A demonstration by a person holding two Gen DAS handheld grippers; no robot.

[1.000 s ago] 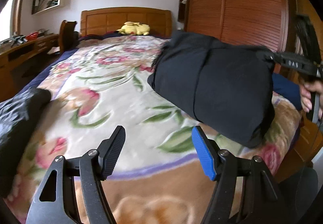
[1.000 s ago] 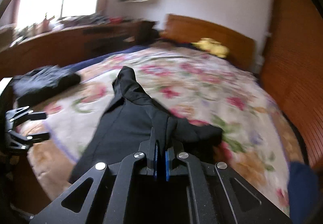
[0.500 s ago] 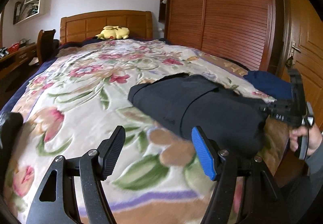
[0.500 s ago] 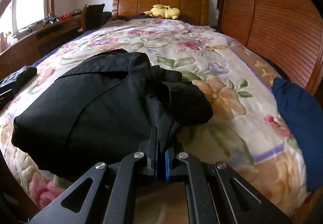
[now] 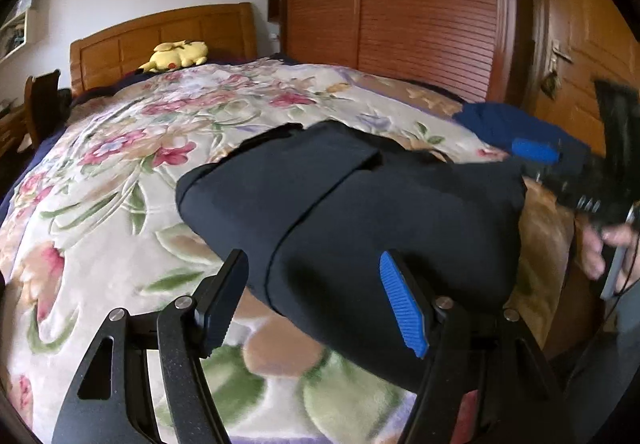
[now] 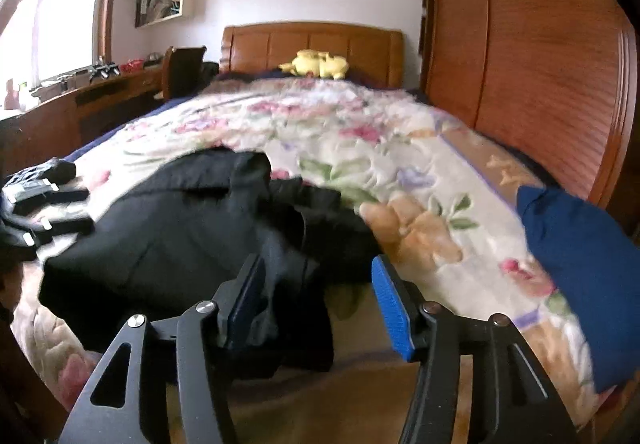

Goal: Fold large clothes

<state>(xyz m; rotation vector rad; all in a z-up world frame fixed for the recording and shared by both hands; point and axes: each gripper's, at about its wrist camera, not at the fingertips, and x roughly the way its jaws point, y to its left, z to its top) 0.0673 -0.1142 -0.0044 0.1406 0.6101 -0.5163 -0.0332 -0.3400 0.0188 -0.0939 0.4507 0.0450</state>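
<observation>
While the folded black garment (image 5: pixel 352 212) lies as a smooth, matte bundle in the middle of the frame on the plush floral blanket (image 5: pixel 120 172), the left gripper (image 5: pixel 316 304) stands open and holds nothing. The right gripper (image 6: pixel 316 304) has just been opening (ribbed blue pads apart); limp cloth lies between its jaws, not pinched. A navy folded piece (image 6: pixel 576 244) sits at right.

I'm looking at a black folded garment (image 5: pixel 360 204) lying on a cream blanket (image 5: pixel 120 180) blooming with pink flowers and green leaves; a navy garment (image 6: pixel 576 256) is sitting beside it, a yellow plush (image 6: pixel 316 64) glowing against the orange-brown headboard (image 6: pixel 312 44).
</observation>
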